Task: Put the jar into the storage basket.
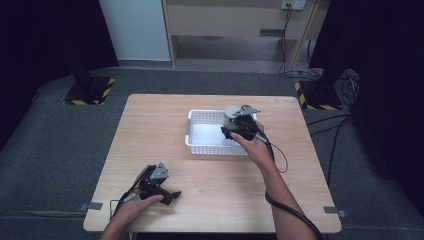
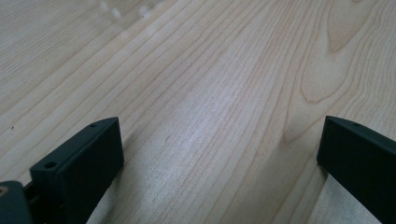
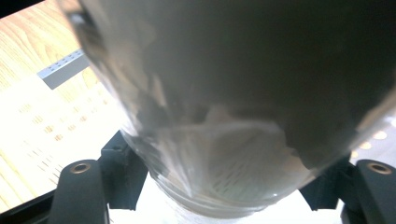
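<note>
My right gripper (image 1: 233, 123) is over the right part of a white perforated basket (image 1: 189, 133), above its floor. It is shut on a clear glass cup (image 1: 231, 113). In the right gripper view the cup (image 3: 224, 116) looms large and blurred, its rounded end wedged between the two black jaws of the gripper (image 3: 229, 186), with the basket rim (image 3: 60, 72) at upper left. My left gripper (image 1: 171, 193) rests on the table near the front left. Its jaws stand wide apart in the left gripper view (image 2: 219, 154), with bare wood between them.
The light wooden table (image 1: 215, 190) has free room in front of the basket and to its left. Cables trail from both grippers toward the front edge. Black stand bases with yellow-striped tape (image 1: 90, 90) sit on the grey floor behind the table.
</note>
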